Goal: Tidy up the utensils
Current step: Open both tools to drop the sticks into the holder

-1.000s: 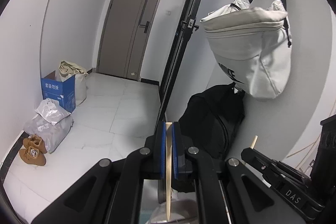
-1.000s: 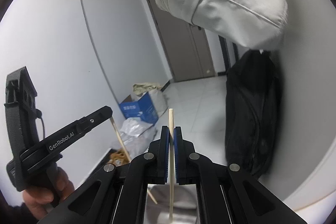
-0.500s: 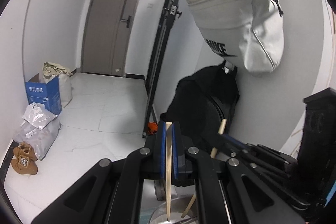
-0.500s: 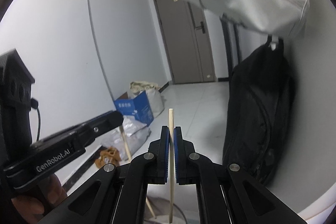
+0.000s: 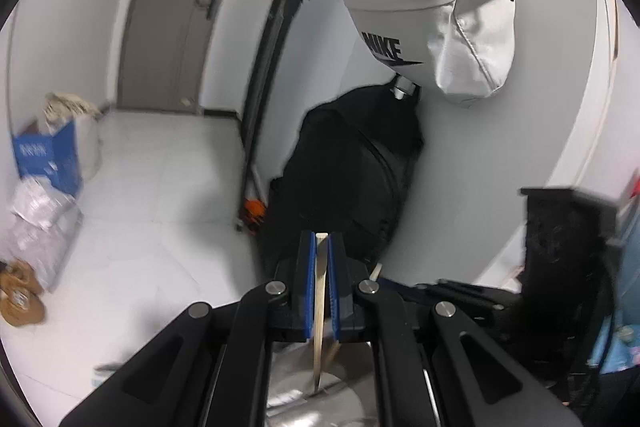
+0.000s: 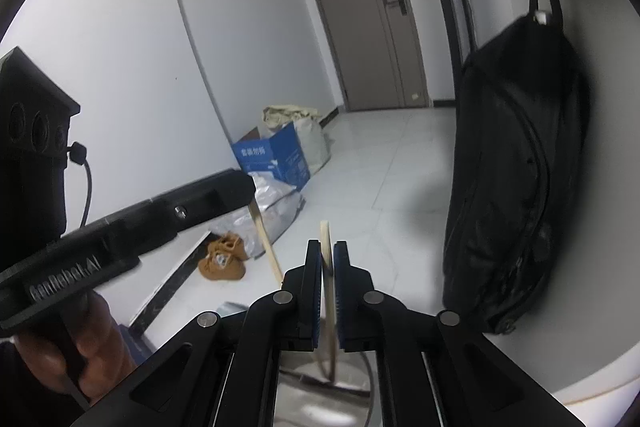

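In the left wrist view, the left gripper (image 5: pixel 319 247) sits at lower centre with its blue-padded jaws clamped on a pale wooden chopstick (image 5: pixel 319 311), which runs down between them toward a shiny metal container (image 5: pixel 296 393) at the bottom edge (blurred, so I cannot tell whether the tip touches it). A second pale wooden chopstick (image 5: pixel 376 271) pokes up just right of the jaws, held in the black right gripper (image 5: pixel 400 287) that enters from the right. Behind hang a black backpack (image 5: pixel 352 171) at centre and a light grey waist bag (image 5: pixel 432 7) at upper right.

In the right wrist view, the right gripper (image 6: pixel 328 251) at lower centre has its jaws opening, a narrow gap showing beside the second chopstick (image 6: pixel 329 291) that stands between the pads and reaches down into the metal container (image 6: pixel 320 399). At left, a hand (image 6: pixel 86 343) holds the left gripper (image 6: pixel 244 183), the first chopstick (image 6: pixel 266 247) slanting down from its tip. A blue cardboard box (image 6: pixel 276 157) stands on the floor behind.
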`<action>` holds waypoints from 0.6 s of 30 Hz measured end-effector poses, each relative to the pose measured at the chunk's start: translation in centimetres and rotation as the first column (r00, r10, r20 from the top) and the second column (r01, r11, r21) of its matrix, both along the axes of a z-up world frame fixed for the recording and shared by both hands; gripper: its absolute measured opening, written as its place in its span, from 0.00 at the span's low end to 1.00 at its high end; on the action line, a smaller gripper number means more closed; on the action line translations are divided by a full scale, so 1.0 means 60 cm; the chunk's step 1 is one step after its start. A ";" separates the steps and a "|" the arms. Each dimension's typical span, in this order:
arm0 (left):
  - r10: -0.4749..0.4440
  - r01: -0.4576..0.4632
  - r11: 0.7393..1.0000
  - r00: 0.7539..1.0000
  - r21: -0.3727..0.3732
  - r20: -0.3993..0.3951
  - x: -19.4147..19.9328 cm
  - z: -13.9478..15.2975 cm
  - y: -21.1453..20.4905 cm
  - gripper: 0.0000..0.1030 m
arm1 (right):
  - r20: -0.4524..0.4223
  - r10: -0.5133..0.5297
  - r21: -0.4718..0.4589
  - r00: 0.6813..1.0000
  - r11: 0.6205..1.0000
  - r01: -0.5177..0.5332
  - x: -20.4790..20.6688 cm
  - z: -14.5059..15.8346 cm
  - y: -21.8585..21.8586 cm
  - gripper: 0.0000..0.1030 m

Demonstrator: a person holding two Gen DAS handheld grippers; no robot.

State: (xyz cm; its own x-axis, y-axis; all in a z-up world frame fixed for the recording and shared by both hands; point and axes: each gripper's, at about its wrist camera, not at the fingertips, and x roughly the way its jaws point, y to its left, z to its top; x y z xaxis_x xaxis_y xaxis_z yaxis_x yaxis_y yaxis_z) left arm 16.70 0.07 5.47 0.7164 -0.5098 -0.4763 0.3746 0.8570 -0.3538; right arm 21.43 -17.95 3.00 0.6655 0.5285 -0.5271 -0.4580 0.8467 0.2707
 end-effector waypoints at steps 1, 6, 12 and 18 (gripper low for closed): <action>-0.022 0.021 1.000 0.999 -0.016 -0.032 0.004 0.000 0.002 0.03 | -0.019 0.009 0.007 1.000 1.000 -0.009 0.000 -0.004 -0.002 0.07; 0.032 -0.037 0.998 0.996 -0.051 -0.086 -0.006 0.010 0.025 0.48 | -0.064 -0.013 0.043 0.998 0.999 0.015 -0.016 -0.006 -0.024 0.39; 0.124 -0.126 0.990 0.992 -0.058 -0.036 -0.059 0.053 0.042 0.66 | -0.044 -0.050 0.101 0.998 0.993 0.054 -0.055 0.022 -0.062 0.61; 0.230 -0.230 0.973 0.973 0.015 -0.002 -0.112 0.086 0.031 0.71 | -0.018 -0.087 0.114 0.996 0.990 0.088 -0.106 0.051 -0.079 0.68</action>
